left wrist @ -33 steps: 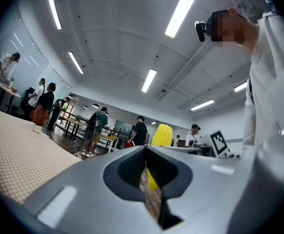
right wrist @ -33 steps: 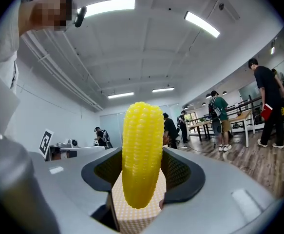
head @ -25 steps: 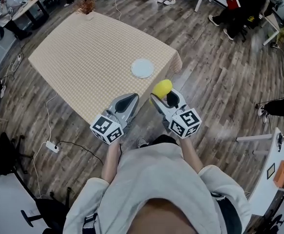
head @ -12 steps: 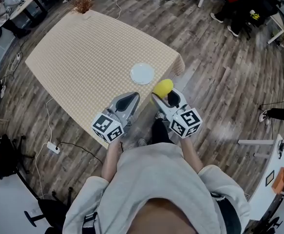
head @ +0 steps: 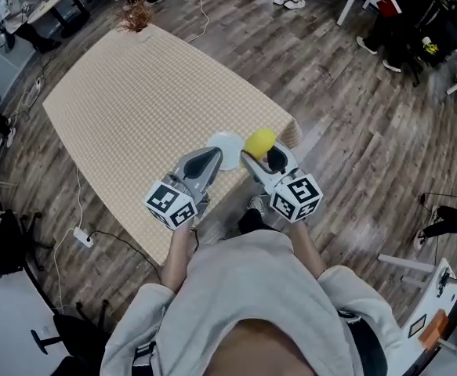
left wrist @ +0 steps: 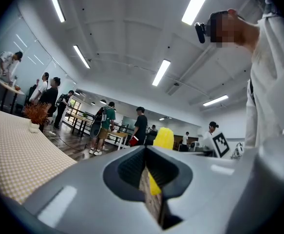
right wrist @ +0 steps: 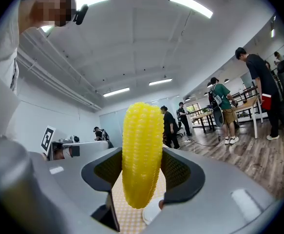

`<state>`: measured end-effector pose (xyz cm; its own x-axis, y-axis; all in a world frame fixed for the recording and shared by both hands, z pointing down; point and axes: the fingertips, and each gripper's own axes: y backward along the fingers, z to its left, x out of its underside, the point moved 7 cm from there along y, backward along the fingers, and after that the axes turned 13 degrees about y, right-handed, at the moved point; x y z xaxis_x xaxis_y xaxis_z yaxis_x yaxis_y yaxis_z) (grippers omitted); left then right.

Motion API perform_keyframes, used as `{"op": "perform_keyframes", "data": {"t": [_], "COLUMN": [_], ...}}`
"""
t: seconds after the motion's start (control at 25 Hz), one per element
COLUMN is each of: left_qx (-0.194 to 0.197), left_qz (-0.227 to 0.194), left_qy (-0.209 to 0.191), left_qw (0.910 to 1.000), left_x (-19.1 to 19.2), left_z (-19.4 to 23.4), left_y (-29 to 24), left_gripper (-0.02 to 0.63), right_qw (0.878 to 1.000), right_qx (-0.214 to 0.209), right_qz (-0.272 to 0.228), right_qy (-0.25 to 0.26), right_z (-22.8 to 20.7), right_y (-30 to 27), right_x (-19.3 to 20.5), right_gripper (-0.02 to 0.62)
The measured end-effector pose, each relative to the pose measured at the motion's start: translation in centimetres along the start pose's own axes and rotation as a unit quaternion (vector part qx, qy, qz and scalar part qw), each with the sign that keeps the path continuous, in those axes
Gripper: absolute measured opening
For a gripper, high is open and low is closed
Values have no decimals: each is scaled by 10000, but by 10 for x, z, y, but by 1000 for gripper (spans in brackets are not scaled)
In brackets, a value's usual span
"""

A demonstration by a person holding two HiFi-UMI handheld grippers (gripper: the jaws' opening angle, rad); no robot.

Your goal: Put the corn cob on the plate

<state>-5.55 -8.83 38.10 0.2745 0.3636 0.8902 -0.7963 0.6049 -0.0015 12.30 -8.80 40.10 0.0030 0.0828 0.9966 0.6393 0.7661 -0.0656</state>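
Observation:
My right gripper is shut on a yellow corn cob, held upright between its pads. It hangs over the near corner of the checked table. A white round plate lies on that corner just left of the cob; the left gripper's tip covers part of it. In the right gripper view the plate shows low under the cob. My left gripper is beside the right one, jaws closed together on nothing. The cob shows beyond them.
A small vase of dried flowers stands on the table's far corner. A power strip and cables lie on the wood floor at the left. Several people stand and sit around desks at the far side of the room.
Both grippers have come forward to the table's near corner. The plate, earlier well ahead of the tips, now lies right at them. The cob stays held in the right gripper.

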Motion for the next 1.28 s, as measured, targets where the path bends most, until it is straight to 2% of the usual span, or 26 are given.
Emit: {"op": "perform_keyframes", "data": {"t": [0.24, 0.52, 0.76, 0.92, 1.08, 1.28], "left_qx": [-332, -574, -543, -373, -158, -2], "left_qz": [-120, -140, -144, -155, -287, 22], "left_qy": [-30, 34, 101, 156, 420, 364], "left_qw": [9994, 9983, 9984, 9991, 9986, 9993], "left_x": [-13, -17, -29, -37, -44, -36], "left_z": [20, 39, 65, 81, 97, 106], "left_y": [-43, -65, -59, -51, -41, -35], "left_gripper": [8, 8, 8, 8, 8, 8], "right_qw": [9995, 9988, 9987, 9995, 9999, 9997], "right_qx": [-320, -491, -491, -286, -32, 93], "right_qz": [-28, 32, 88, 73, 85, 211], "right_qy": [10, -59, -69, -87, -80, -115], "right_z": [-53, -85, -79, -68, -56, -42], "right_y": [-29, -54, -82, -95, -105, -110], "right_x": [-8, -4, -5, -7, -9, -4], "right_gripper": [244, 244, 244, 244, 244, 244]}}
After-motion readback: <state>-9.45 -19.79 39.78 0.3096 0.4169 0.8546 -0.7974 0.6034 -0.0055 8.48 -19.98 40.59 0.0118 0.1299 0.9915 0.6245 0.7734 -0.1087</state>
